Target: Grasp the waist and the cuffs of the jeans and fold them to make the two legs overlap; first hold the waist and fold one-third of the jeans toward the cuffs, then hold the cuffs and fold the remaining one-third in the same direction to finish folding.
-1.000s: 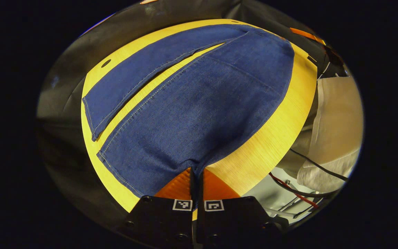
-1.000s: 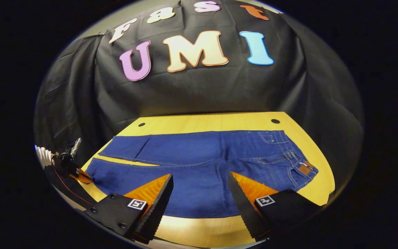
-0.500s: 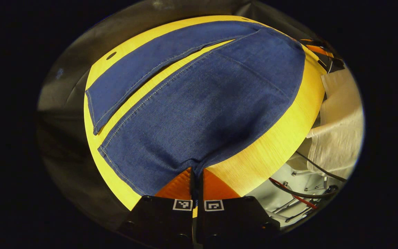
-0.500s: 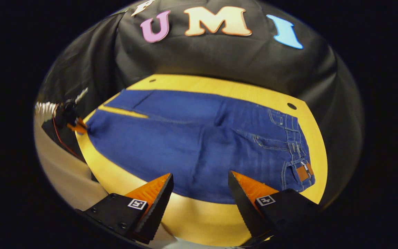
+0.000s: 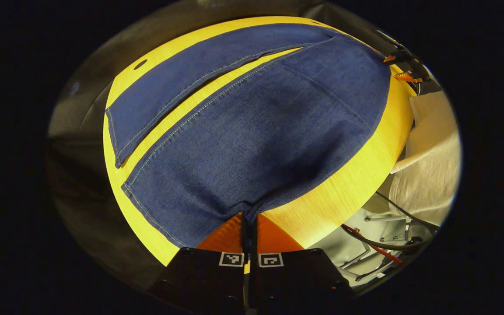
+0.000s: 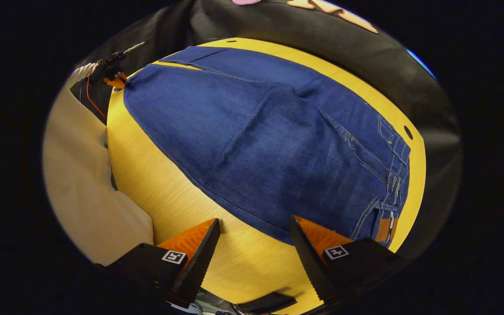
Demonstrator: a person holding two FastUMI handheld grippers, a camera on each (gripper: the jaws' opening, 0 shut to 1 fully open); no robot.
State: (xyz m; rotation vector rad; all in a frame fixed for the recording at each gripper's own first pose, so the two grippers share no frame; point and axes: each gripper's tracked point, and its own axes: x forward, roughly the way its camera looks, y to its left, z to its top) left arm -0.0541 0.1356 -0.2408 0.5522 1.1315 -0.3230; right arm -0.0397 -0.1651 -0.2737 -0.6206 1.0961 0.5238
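Jeans (image 5: 252,131) lie flat on the worktop (image 5: 344,188); your left gripper (image 5: 249,218) pinches the near cuff corner. Your right gripper (image 6: 254,245) hangs spread short of the waist (image 6: 387,183). Lift unevenly and the legs may misalign.

We see our left gripper (image 5: 249,218) at the bottom of the left gripper view, its two orange fingers (image 5: 223,232) pressed together on the near corner of the jeans (image 5: 256,131), where the cloth puckers into the pinch. The jeans lie spread on the yellow table (image 5: 344,183), the two legs side by side with a narrow strip of table between them. Far off, at the top right edge of the jeans, the right gripper (image 5: 403,70) shows small. Cables (image 5: 379,245) hang below the table's edge, beside pale cloth (image 5: 427,175).
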